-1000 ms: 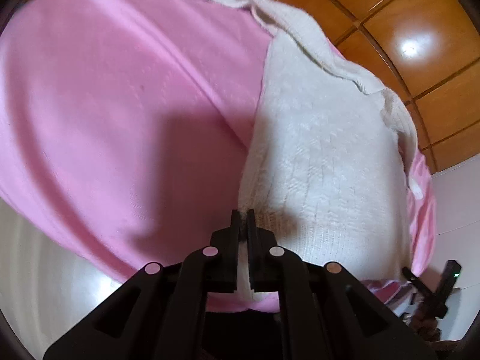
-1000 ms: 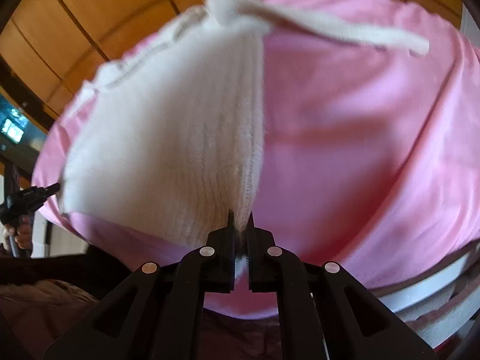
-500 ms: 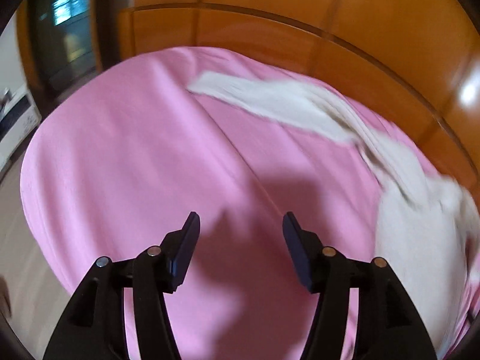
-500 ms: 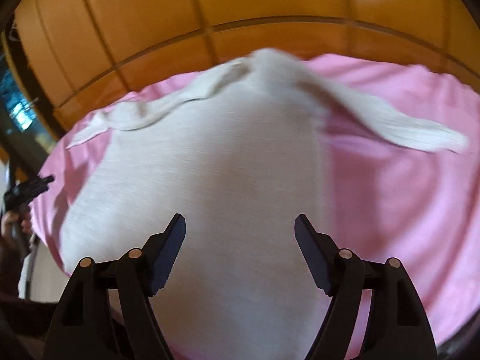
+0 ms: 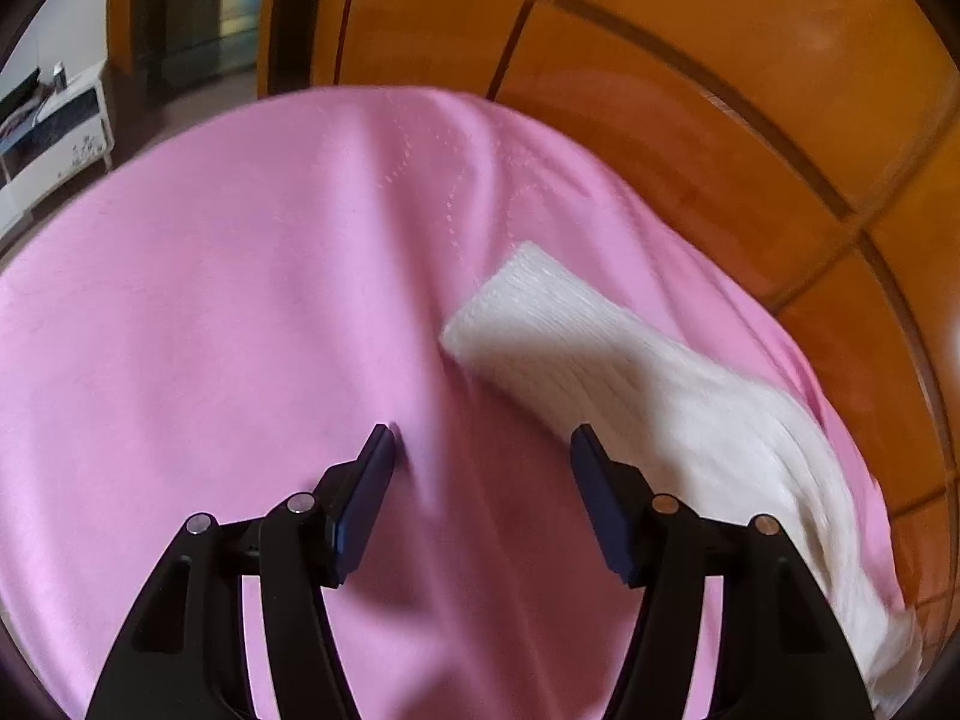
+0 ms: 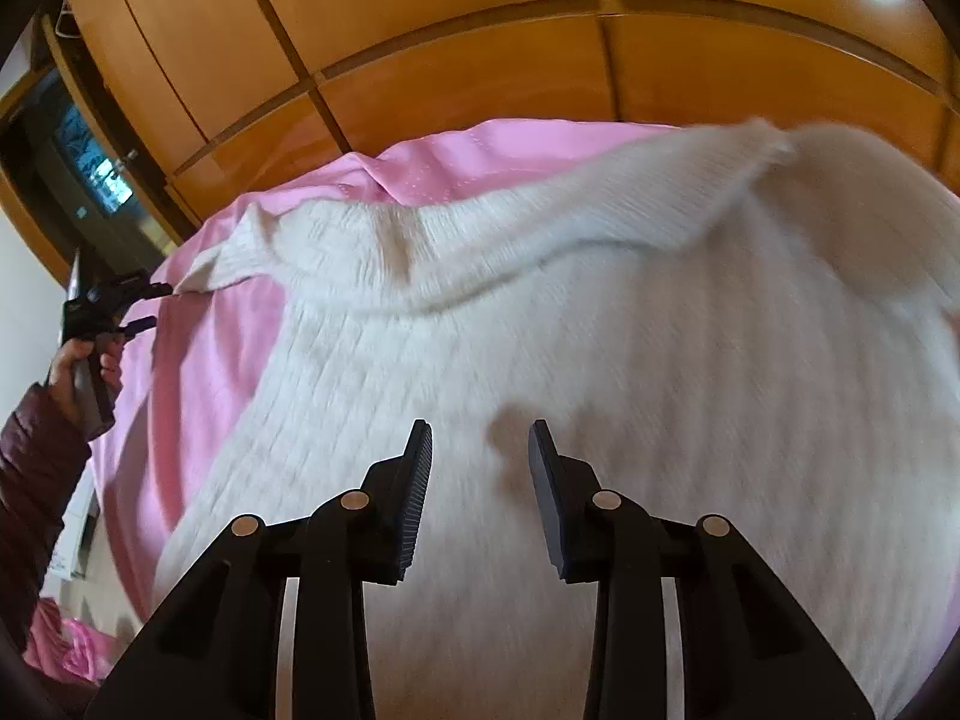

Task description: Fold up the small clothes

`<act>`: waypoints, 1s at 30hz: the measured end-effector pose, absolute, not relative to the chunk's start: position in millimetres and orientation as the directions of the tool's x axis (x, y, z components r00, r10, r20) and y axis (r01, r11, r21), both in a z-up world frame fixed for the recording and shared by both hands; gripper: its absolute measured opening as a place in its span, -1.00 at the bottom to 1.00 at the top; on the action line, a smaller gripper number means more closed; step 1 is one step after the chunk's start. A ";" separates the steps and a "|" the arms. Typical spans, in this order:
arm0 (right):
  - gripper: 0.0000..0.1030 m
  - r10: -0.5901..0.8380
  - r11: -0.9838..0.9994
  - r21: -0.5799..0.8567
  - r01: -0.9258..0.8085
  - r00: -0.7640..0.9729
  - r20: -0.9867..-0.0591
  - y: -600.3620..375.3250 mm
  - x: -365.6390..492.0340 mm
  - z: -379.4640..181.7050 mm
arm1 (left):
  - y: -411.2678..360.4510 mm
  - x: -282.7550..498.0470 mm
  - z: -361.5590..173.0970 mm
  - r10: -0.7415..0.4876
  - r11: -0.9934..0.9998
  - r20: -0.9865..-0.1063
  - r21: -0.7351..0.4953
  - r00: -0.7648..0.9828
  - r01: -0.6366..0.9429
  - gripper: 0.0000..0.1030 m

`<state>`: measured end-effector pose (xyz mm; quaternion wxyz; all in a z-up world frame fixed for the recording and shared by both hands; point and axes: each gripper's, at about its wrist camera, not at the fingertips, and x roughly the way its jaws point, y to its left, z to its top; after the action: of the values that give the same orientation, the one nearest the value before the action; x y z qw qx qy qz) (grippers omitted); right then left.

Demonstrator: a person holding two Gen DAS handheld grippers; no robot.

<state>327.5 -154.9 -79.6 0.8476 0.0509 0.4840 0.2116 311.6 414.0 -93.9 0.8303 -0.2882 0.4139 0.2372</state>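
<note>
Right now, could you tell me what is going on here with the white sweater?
A person holding a gripper in each hand is folding a white knitted sweater that lies on a pink sheet. Neither gripper holds anything. The left gripper hangs open over bare sheet beside one sleeve. The right gripper is over the sweater's body, its jaws having just been closing but still apart, with no cloth between them.
</note>
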 end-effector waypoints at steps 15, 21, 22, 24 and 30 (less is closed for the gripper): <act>-0.43 0.307 0.944 0.173 -0.282 0.554 -0.774 -70.1 499.7 -83.1 | 442.9 220.7 -39.4 0.182 0.729 -0.722 -0.356 0.667 -0.584 -0.99; -0.43 0.224 0.973 0.147 -0.176 0.593 -0.773 -85.9 518.8 -75.0 | 452.0 188.7 -60.1 0.235 0.730 -0.778 -0.254 0.583 -0.634 -1.00; -0.43 0.235 0.971 0.152 -0.187 0.600 -0.765 -89.2 507.7 -70.8 | 455.8 187.7 -62.6 0.249 0.720 -0.775 -0.252 0.580 -0.647 -1.00; -0.43 0.265 0.961 0.158 -0.227 0.593 -0.760 -92.7 489.9 -67.6 | 461.7 190.7 -68.2 0.223 0.706 -0.771 -0.295 0.597 -0.644 -1.00; -0.26 0.334 0.918 0.149 -0.367 0.516 -0.789 -72.5 437.5 -75.9 | 446.3 202.7 -54.8 0.166 0.720 -0.700 -0.394 0.694 -0.570 -0.48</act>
<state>437.5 -72.5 -75.9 0.8705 -0.0182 0.4487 0.2013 202.7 446.3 -54.8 0.8674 -0.3077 0.3284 0.2123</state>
